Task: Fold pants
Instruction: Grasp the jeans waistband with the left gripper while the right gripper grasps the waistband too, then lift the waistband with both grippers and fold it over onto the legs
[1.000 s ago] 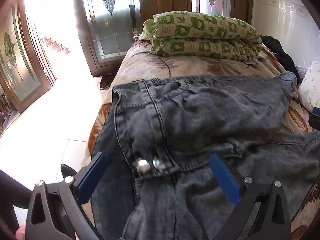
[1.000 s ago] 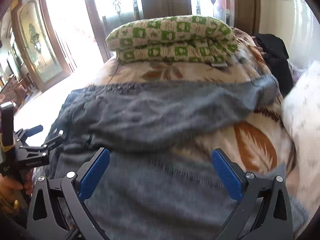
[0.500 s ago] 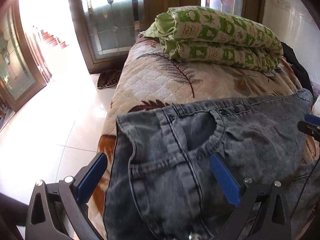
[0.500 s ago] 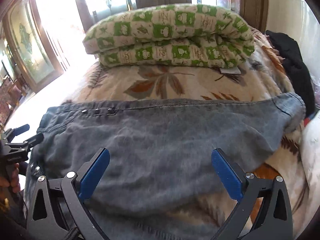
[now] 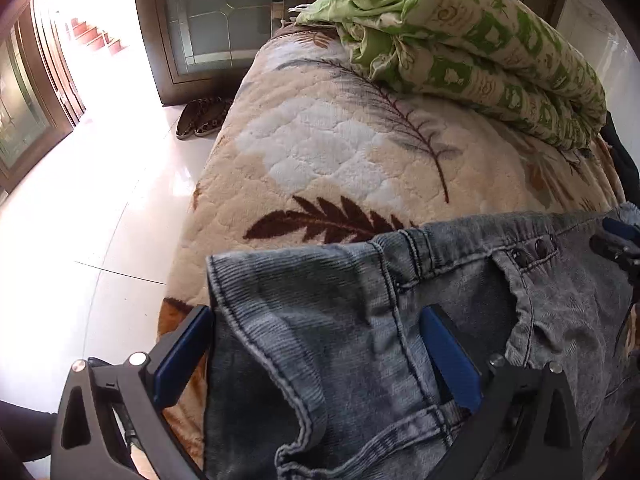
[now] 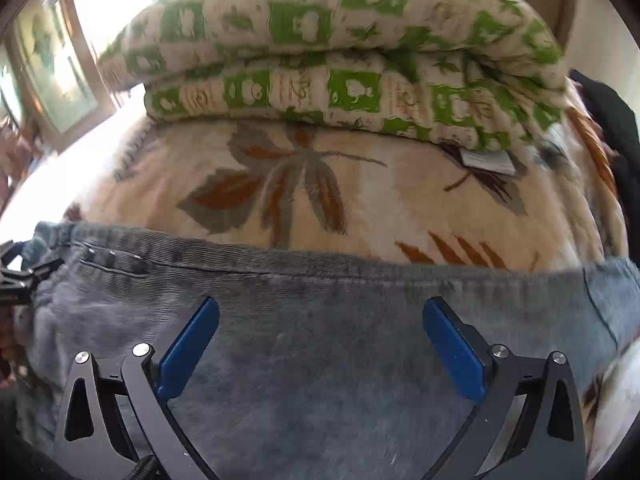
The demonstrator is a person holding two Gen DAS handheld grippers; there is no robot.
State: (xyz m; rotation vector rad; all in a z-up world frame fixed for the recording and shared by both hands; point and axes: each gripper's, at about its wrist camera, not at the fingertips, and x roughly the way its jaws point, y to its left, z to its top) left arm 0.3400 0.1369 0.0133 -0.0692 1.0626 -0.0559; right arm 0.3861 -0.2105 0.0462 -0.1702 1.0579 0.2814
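While the grey jeans [image 5: 400,340] lie across the bed [image 5: 320,160], I see both tongs — left gripper [image 5: 316,350], right gripper [image 6: 320,340] — spread wide, gripping nothing.

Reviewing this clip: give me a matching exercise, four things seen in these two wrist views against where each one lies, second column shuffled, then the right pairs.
Things:
1. jeans
2. green checked quilt
3. slippers
4. leaf-print blanket

Places:
A. on the tiled floor beside the bed, near the glass door
B. folded at the far end of the bed
C. covering the bed, under everything else
D. spread across the near part of the bed, between the open fingers of both grippers

Pairs: 1-D, 2-B, 3-A, 4-C
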